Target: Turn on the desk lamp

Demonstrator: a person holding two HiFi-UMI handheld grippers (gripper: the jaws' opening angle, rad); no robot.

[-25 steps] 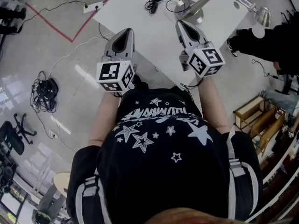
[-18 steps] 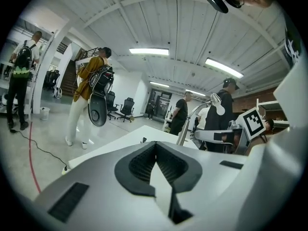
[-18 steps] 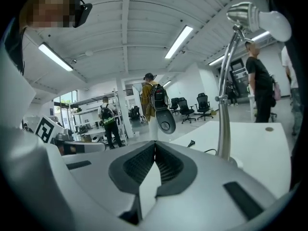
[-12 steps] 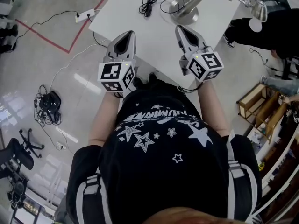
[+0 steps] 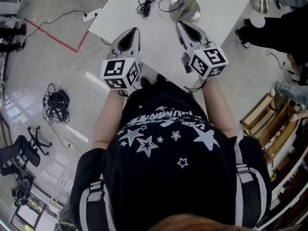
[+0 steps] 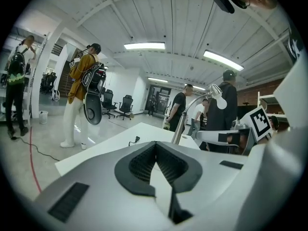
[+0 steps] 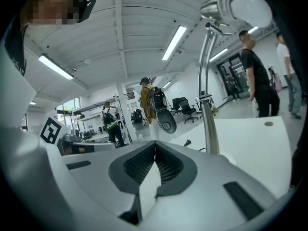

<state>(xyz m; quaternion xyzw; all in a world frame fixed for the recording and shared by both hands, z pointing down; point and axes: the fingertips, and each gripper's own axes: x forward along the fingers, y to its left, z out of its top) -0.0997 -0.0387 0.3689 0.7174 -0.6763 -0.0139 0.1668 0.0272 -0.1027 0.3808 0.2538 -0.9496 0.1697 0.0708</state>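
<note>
One desk lamp (image 5: 189,5), arm slanting rightward, left tool (image 5: 133,30) and right tool (image 5: 178,23) pressed together

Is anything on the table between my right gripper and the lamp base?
Nothing visible. Only bare table separates the shut right gripper from the desk lamp base. The coiled cord lies off to the left of that path.

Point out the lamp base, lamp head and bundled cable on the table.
lamp base (image 5: 182,16), head view, on the round foot's rim.
lamp head (image 5: 260,2), head view, on the metal shade.
bundled cable (image 5: 143,7), head view, on the dark coil.
</note>
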